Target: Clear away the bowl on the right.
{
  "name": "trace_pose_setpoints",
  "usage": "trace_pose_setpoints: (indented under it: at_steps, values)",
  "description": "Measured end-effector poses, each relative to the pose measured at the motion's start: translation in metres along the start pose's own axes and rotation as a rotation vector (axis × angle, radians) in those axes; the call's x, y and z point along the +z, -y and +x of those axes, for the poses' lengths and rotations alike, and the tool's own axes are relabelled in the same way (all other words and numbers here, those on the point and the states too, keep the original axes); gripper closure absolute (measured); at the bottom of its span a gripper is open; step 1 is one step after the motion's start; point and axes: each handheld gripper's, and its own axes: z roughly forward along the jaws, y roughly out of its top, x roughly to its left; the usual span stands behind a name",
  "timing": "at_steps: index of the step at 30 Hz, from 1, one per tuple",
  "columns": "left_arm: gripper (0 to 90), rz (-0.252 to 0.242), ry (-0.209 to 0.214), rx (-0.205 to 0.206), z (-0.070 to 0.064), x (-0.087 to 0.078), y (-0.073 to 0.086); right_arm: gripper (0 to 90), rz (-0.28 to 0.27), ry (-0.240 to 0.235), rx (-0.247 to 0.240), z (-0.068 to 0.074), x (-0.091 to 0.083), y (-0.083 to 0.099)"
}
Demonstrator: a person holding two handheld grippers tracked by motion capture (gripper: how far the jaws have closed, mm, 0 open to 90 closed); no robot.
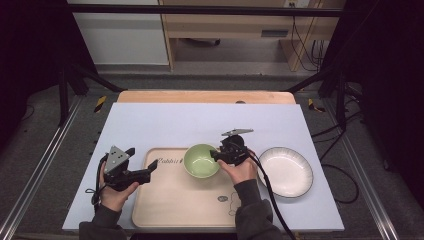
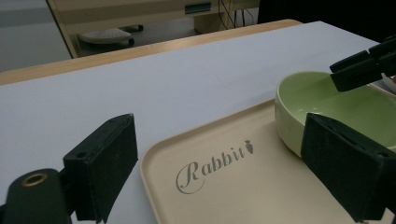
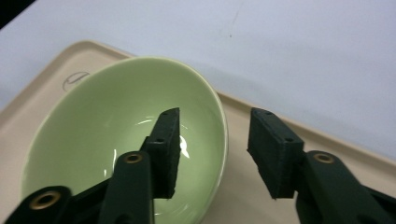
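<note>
Your left gripper (image 1: 145, 176) sits at the left edge of the beige tray (image 1: 170, 200), held in your left hand (image 1: 116, 192) and pointing to the right across the tray. Its jaws are spread wide with nothing between them; in the left gripper view (image 2: 224, 165) they frame the tray's near corner and the word "Rabbit" (image 2: 215, 163) printed there (a small carrot follows the lettering). The tray lies on a pale sheet (image 1: 200, 125) that covers most of the wooden table (image 1: 205, 96).

Moving right, the green bowl (image 1: 201, 160) stands upright on the far part of the tray, just right of the lettering. It looks empty in the right gripper view (image 3: 107, 140).

Your right gripper (image 1: 216, 155) meets the bowl at its right rim, with your right hand (image 1: 241, 169) behind it. Its jaws are parted and straddle the rim: one pad hangs inside the bowl, the other outside over the tray, as the right gripper view (image 3: 215, 149) shows. There is a visible gap on both sides of the rim, so the bowl is not pinched.

Farthest right, a white plate (image 1: 286, 171) with a dark rim rests on the sheet, just beside the tray's right edge.
</note>
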Motion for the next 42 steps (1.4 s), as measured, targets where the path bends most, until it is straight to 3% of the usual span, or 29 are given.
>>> trace_pose_setpoints:
  at_steps: [3, 10, 16, 22, 32, 37, 42]
  values:
    - [10.5, -0.001, 0.001, -0.001, 0.000, 0.000, 0.000, 40.9, -0.047, -0.005, -0.022, 0.002, -0.007, -0.001]
    - [10.4, -0.007, 0.008, -0.008, 0.000, -0.001, -0.001, 28.3, -0.117, -0.035, -0.034, 0.003, -0.023, -0.002]
    - [10.4, -0.010, 0.007, -0.010, 0.001, -0.002, -0.001, 24.1, -0.161, -0.061, -0.028, 0.002, -0.037, 0.004]
    - [10.2, -0.008, 0.004, -0.016, 0.002, -0.001, 0.000, 20.4, -0.207, -0.024, -0.074, -0.004, -0.047, 0.013]
    - [9.9, -0.003, 0.001, -0.019, 0.004, -0.001, 0.001, 17.4, -0.317, -0.015, -0.110, -0.014, -0.070, 0.030]
    - [9.9, 0.000, -0.001, -0.021, 0.005, -0.001, 0.002, 17.0, -0.315, -0.022, -0.144, -0.017, -0.079, 0.043]
    - [9.8, 0.007, 0.002, -0.014, 0.005, -0.001, 0.004, 16.8, -0.325, -0.004, -0.142, -0.023, -0.087, 0.054]
